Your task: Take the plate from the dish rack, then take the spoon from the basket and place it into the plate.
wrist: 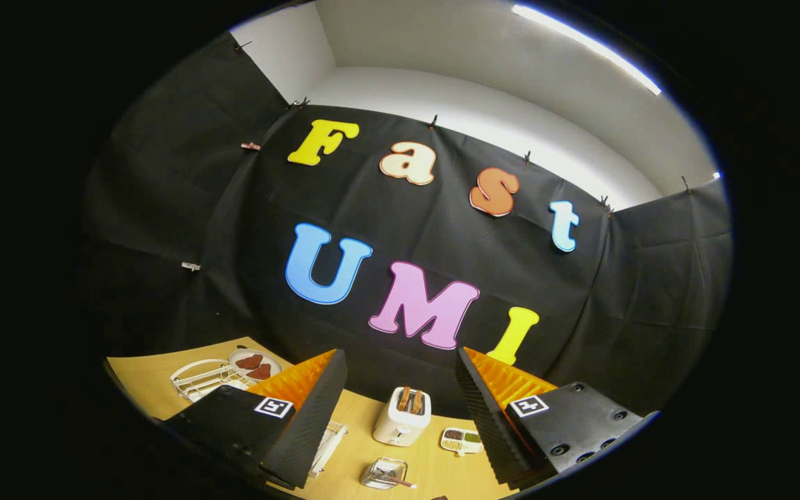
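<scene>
My gripper is open, held high and tilted up toward the booth wall, with nothing between its fingers. Far below and beyond the left finger, a white wire dish rack stands on the wooden table. At its far end rests a pale plate with brown heart shapes on it. Between the fingers and nearer to me sits a small wire basket. A spoon lies in it, its handle sticking out to the right.
A white toaster with two slices in it stands on the table beyond the basket. To its right lies a small divided dish of seasonings. Another white wire piece peeks out beside the left finger.
</scene>
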Action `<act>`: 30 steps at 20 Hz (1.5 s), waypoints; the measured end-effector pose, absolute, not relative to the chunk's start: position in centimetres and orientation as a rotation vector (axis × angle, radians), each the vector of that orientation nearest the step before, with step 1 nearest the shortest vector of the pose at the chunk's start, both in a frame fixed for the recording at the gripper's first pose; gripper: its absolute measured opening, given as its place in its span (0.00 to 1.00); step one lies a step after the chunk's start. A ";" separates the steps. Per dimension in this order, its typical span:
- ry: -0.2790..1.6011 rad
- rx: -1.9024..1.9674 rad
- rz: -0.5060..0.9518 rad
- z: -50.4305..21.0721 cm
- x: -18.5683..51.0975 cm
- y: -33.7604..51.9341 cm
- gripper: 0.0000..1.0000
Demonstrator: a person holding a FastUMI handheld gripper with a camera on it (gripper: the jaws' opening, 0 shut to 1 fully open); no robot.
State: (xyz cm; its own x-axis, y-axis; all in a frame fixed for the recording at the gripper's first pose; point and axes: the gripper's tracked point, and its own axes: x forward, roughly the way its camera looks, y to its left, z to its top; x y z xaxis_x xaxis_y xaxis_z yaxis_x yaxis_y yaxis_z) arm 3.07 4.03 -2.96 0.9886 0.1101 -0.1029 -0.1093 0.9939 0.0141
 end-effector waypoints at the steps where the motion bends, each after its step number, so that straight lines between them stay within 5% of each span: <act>1: 0.127 0.015 0.136 -3.5 3.4 5.0 0.97; 8: 0.392 0.223 0.353 -9.5 6.4 13.0 0.96; 15: 0.719 0.354 0.423 -17.2 10.4 21.0 0.96; 27: 1.217 0.430 0.293 -32.3 11.5 30.1 0.97; 30: 1.271 0.411 0.257 -34.0 11.7 31.0 0.77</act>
State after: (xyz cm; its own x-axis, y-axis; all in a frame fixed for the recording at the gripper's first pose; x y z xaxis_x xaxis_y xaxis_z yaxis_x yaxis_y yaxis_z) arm 11.70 30.97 -34.02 0.2814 0.4080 -0.8685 0.0383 0.8996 0.4350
